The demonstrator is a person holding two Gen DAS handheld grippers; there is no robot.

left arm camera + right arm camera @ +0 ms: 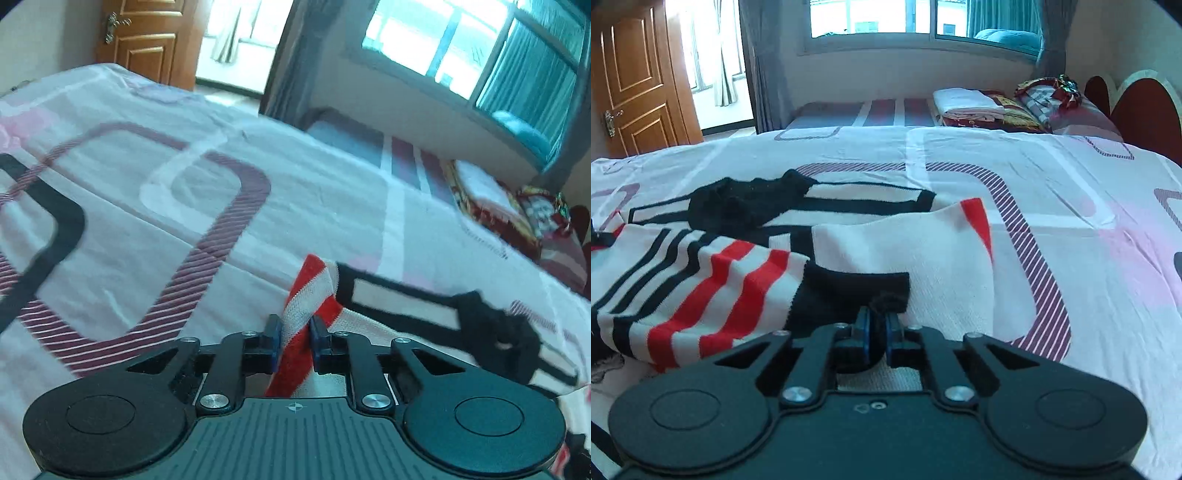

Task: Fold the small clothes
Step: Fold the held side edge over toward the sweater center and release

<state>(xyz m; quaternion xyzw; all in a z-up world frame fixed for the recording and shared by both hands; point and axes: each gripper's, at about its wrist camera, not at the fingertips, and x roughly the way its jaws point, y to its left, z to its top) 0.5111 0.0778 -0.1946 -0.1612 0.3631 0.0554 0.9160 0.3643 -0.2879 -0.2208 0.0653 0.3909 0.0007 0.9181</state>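
Two grippers, both pinching the same knit garment (701, 273) — a white sweater w/ red and black stripes, lying rumpled on the bed sheet (1052, 177). The left gripper (295, 332) is clenched on a red-and-white striped edge, which stands up in a twisted strip between its pads. The right gripper (878, 325) has its jaws nearly together on a black trim piece (857, 291) at the near edge of the white panel; grip looks thin, maybe only a corner of cloth.

Judging by the drape, the knit is soft, light and stretchy — it should sag and twist rather than hold a line, so corners and hems are the sensible places to grab, not mid-panel. A loose black piece (746, 203) lies on the far part of the garment; can't tell if it's attached, and it could drag along w/ a fold.

Room: lots of open sheet to the right and beyond the sweater. Folded bedding (971, 103) sits well apart by the window. The bed's edges are not close in either view.
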